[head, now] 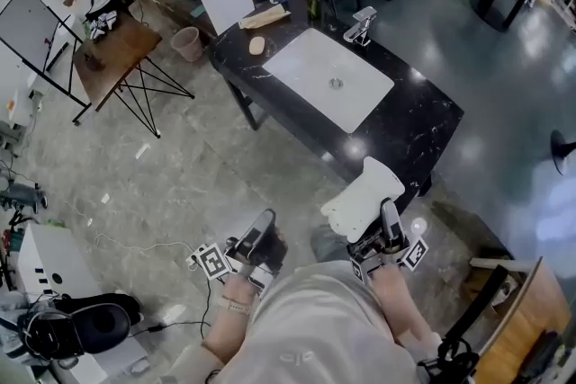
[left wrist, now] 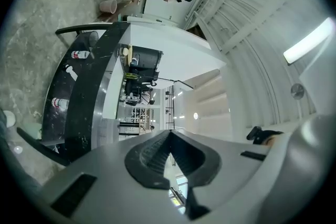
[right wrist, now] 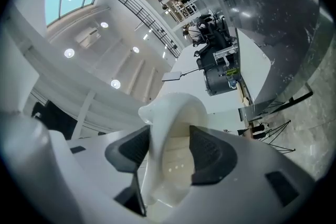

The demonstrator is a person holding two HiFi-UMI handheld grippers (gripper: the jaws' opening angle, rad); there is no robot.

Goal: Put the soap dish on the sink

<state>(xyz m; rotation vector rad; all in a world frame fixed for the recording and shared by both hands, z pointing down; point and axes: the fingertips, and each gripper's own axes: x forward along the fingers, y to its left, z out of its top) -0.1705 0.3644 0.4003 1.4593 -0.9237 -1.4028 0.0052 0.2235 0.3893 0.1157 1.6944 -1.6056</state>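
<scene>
While the person stands on the floor short of the black table, the task is at its carry stage, not its placing stage.

Grip: the right claw is closed on the white soap dish. The right gripper view shows the dish between the two dark pads, one on each face of its wall, with the rim rising past the claw tips. Jaws stand fairly wide because the dish fills the gap.

Left claw: jaws fully together, nothing between them (left gripper view). It hangs idle beside the person's body.

Position of the dish: in the air, near the table's near edge, touching nothing but the claw. It is well apart from the white sink, which is set into the table top with a tap at its far side.

Done, as judged from this: pick-up is complete and the hold looks firm.

Left: bring the dish over the table, lower it flat by the basin rim, and open the right claw. Bare table surface shows around the sink, so a landing spot seems available.
</scene>
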